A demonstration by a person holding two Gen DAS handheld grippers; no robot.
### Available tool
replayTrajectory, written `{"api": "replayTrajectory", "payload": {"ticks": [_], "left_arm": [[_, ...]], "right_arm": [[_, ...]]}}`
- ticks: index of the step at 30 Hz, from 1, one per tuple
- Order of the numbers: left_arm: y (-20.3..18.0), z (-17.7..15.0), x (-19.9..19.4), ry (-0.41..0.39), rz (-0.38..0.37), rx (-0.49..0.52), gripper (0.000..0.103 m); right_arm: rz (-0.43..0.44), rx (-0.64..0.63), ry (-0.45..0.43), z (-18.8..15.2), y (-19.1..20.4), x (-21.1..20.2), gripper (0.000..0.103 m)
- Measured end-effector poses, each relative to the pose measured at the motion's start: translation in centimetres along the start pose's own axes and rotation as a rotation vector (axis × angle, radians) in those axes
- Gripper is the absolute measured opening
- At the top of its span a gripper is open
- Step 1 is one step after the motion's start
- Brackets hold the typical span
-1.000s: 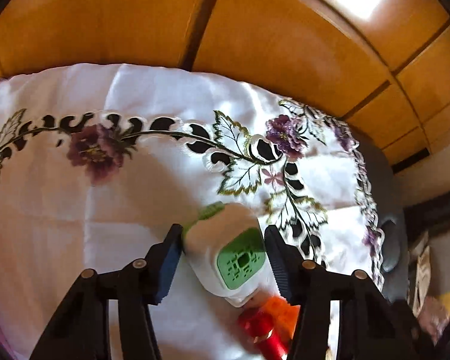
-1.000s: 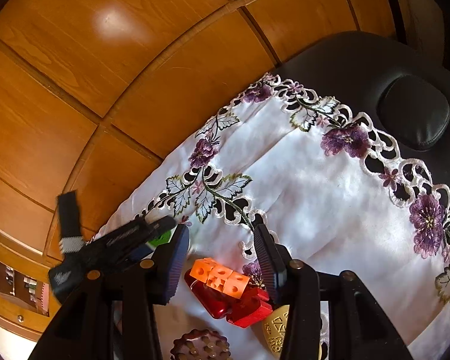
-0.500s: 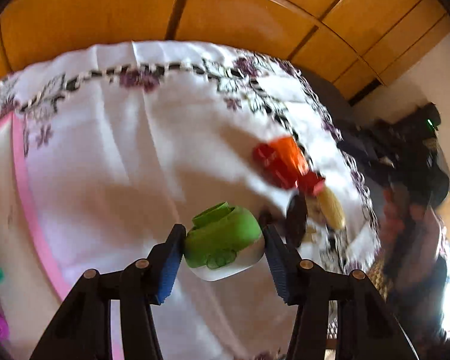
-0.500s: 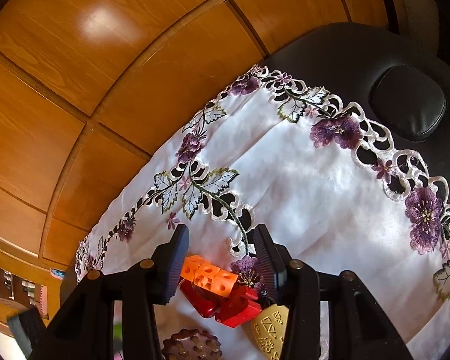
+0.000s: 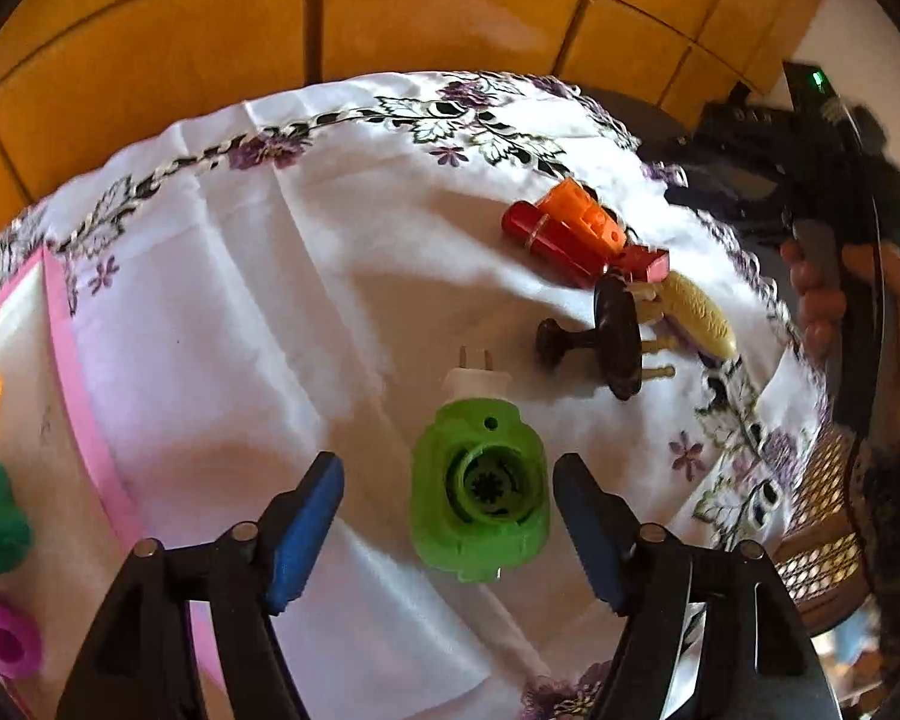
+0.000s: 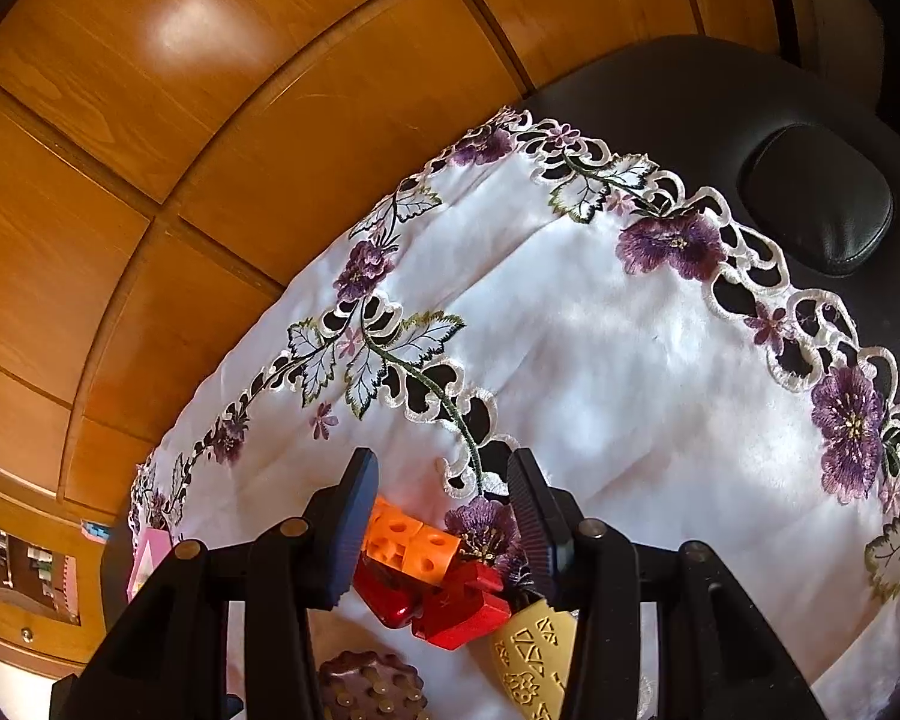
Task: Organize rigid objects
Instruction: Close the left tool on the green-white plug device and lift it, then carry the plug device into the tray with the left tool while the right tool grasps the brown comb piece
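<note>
A white tablecloth (image 5: 222,276) with a cutwork border of purple flowers and leaves covers the table; where the cloth ends, at the right of the right wrist view, the table's dark padded surface (image 6: 678,90) shows. On the cloth, low in the centre of the left wrist view, a green and white plug-in device (image 5: 480,498) lies with its prongs pointing toward the top of the frame. To the upper right a cluster sits close together: an orange block (image 5: 582,216) on a red piece (image 5: 546,240), a dark brown knobbed disc (image 5: 618,336) and a cream patterned piece (image 5: 699,315). A pink-edged white mat (image 5: 66,324) lies at the left edge.
</note>
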State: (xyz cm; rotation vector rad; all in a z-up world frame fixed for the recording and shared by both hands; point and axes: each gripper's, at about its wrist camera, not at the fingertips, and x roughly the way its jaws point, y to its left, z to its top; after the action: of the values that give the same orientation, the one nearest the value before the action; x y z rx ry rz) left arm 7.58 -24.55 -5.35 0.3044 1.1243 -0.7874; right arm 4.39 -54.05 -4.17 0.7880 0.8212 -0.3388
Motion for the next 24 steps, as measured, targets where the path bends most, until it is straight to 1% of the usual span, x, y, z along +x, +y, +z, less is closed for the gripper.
{"api": "replayTrajectory", "payload": {"ticks": [2, 4, 6, 8, 9, 10, 13, 16, 17, 18, 20, 21, 24], "left_arm": [[-0.6, -0.1, -0.1, 0.003, -0.004, 0.037, 0.075], [-0.9, -0.1, 0.3, 0.010, -0.006, 0.047, 0.082], [-1.0, -0.1, 1.0, 0.030, -0.005, 0.039, 0.082], [-1.0, -0.2, 1.9, 0.054, -0.022, 0.021, 0.077], [-1.0, -0.3, 2.3, 0.063, -0.022, 0.017, 0.057], [-1.0, -0.4, 2.6, 0.071, -0.013, 0.015, 0.053], [-1.0, -1.0, 2.1, 0.034, 0.001, 0.000, 0.052], [-0.7, -2.0, 0.9, -0.012, 0.011, -0.040, 0.052], [-0.5, -2.4, 0.3, -0.032, 0.008, -0.059, 0.052], [-0.3, -2.9, -0.5, -0.058, 0.005, -0.081, 0.052], [-0.2, -3.5, -1.7, -0.096, 0.013, -0.092, 0.052], [-0.3, -3.8, -2.2, -0.115, 0.022, -0.086, 0.053], [-0.4, -4.5, -4.2, -0.173, 0.041, -0.060, 0.053]], "right_arm": [[0.004, 0.006, 0.001, 0.1, -0.1, 0.0, 0.045], [0.007, 0.005, 0.001, 0.1, 0.0, 0.0, 0.045], [0.008, -0.002, -0.003, 0.1, 0.1, -0.1, 0.045], [0.006, -0.005, -0.008, 0.1, 0.2, -0.2, 0.045], [0.007, -0.006, -0.008, 0.1, 0.2, -0.2, 0.045], [0.009, -0.006, -0.007, 0.1, 0.2, -0.2, 0.045], [0.020, -0.021, -0.001, 0.0, 0.5, -0.1, 0.045], [0.041, -0.062, 0.007, -0.3, 1.3, 0.0, 0.045], [0.062, -0.082, 0.024, -0.4, 1.7, 0.2, 0.045], [0.093, -0.093, 0.059, -0.7, 2.0, 0.7, 0.045], [0.134, -0.127, 0.140, -1.5, 2.9, 1.6, 0.045], [0.141, -0.164, 0.167, -2.0, 3.7, 1.7, 0.045], [0.176, -0.263, 0.213, -3.5, 6.1, 1.2, 0.045]]}}
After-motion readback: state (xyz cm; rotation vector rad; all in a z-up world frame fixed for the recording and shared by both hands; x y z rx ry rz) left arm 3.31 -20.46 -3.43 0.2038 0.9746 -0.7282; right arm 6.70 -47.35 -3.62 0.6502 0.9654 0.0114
